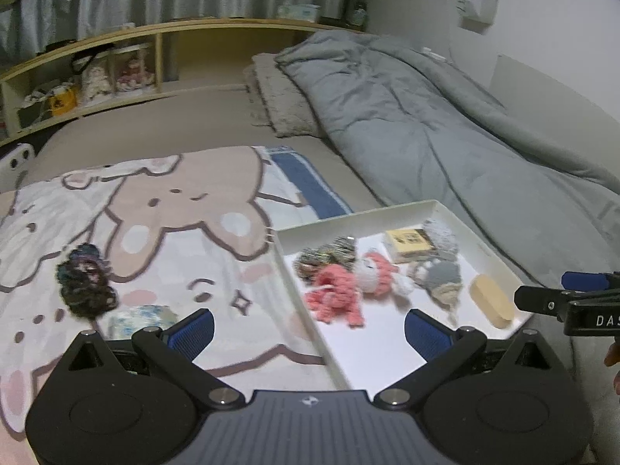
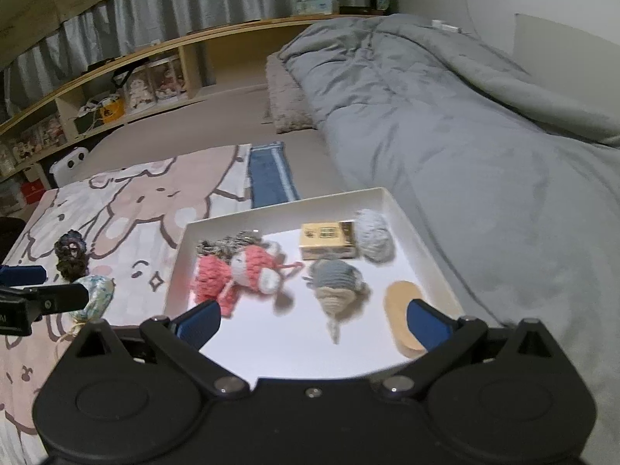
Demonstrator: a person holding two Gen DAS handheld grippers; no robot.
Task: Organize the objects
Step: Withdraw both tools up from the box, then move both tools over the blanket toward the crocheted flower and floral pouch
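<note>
Below left tool, tray edge

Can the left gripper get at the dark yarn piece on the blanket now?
Probably yes. The left gripper is open and empty, and the dark yarn piece lies uncovered on the blanket, outside the tray.

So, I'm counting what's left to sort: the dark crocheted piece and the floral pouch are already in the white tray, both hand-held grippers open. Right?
Not quite. The dark crocheted piece and floral pouch lie on the cartoon blanket, outside the white tray, as the left wrist view shows. Both grippers are open.
</note>
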